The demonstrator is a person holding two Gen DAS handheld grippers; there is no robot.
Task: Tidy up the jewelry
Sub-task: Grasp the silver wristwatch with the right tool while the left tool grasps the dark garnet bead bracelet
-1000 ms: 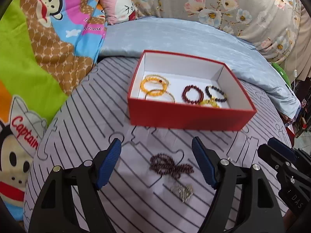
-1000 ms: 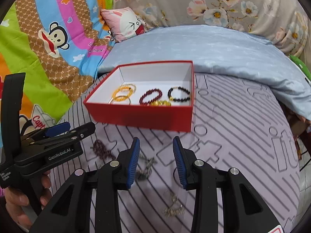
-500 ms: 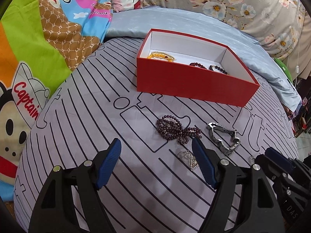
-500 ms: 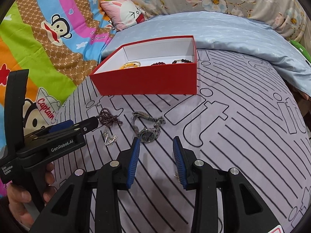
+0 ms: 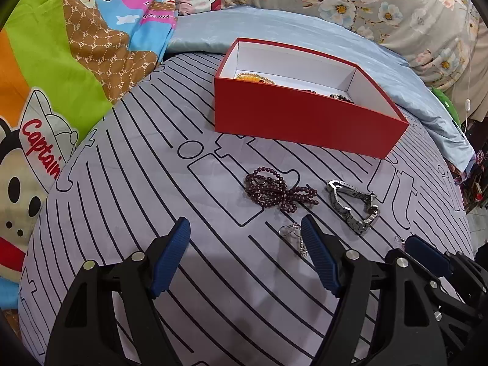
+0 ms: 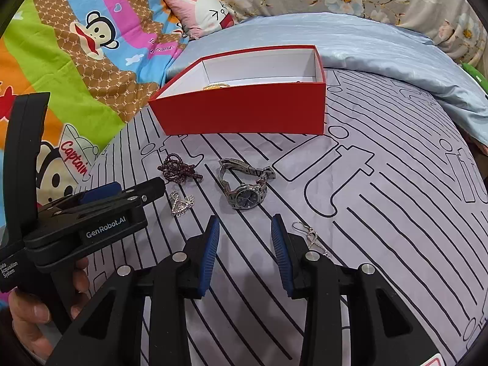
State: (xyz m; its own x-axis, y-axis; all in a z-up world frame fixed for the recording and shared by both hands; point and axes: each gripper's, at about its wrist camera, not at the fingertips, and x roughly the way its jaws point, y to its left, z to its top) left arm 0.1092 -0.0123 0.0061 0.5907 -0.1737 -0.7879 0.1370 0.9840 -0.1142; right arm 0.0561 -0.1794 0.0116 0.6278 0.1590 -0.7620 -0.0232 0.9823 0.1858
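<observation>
A red box (image 5: 299, 122) (image 6: 244, 113) with a white inside stands on the striped grey sheet and holds several bracelets (image 5: 253, 77). In front of it lie a dark red bead string (image 5: 274, 190) (image 6: 177, 169), a silver watch (image 5: 353, 204) (image 6: 244, 186), a small silver chain piece (image 5: 294, 236) (image 6: 181, 202) and a silver earring (image 6: 311, 235). My left gripper (image 5: 245, 239) is open and empty, just short of the beads. My right gripper (image 6: 245, 231) is open and empty, just short of the watch.
The left gripper's body and the hand on it (image 6: 82, 213) fill the left of the right wrist view. A light blue quilt (image 6: 366, 42) lies behind the box. A cartoon blanket (image 5: 61, 61) covers the left; a pink pillow (image 6: 204, 12) lies at the back.
Both grippers have pulled back from the box and dropped lower. The box now looks farther away, and the loose jewelry lies ahead of the fingertips. Both jaws stayed open.
</observation>
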